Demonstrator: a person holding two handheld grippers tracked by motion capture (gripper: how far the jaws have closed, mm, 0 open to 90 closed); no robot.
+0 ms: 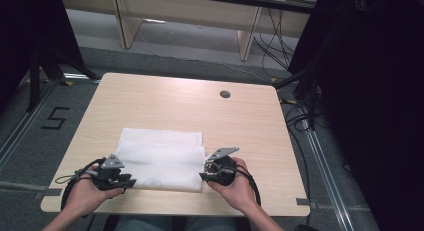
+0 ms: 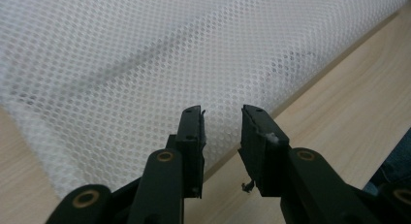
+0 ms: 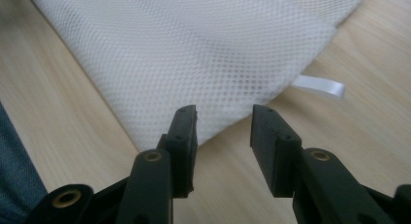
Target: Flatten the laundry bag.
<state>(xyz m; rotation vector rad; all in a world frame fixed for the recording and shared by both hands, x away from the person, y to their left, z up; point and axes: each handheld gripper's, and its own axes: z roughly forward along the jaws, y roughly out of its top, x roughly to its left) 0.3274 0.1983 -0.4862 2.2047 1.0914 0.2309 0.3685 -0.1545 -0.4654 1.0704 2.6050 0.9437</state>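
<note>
A person seated at a light wooden table [image 1: 165, 98] holds a black two-jaw gripper in each hand, forearms reaching in from the near edge. The left gripper [image 1: 126, 181] rests low at the near left corner of a folded white mesh cloth [image 1: 162, 158], its grey three-cornered plate tipped up toward the room. The left hand [image 1: 90, 191] wraps the handle from beneath, a black cable looping off beside the wrist. The right gripper [image 1: 205, 175] sits at the cloth's near right corner, the right hand [image 1: 235, 186] curled around it from below and its own plate angled upward.

In the left gripper view, the jaws stand parted with a clear gap, the mesh edge lying just ahead of and partly between them, nothing clamped. In the right gripper view, the jaws are likewise spread apart, poised at the corner of the mesh, where a small white ribbon tab [image 3: 320, 86] pokes out onto the wood.

The cloth lies flat in the near half of the table, one folded layer offset over another. A round cable hole [image 1: 225, 94] marks the far side. Beyond, grey carpeted floor carries a taped figure "5" [image 1: 54, 118], pale wooden furniture legs and loose cables.
</note>
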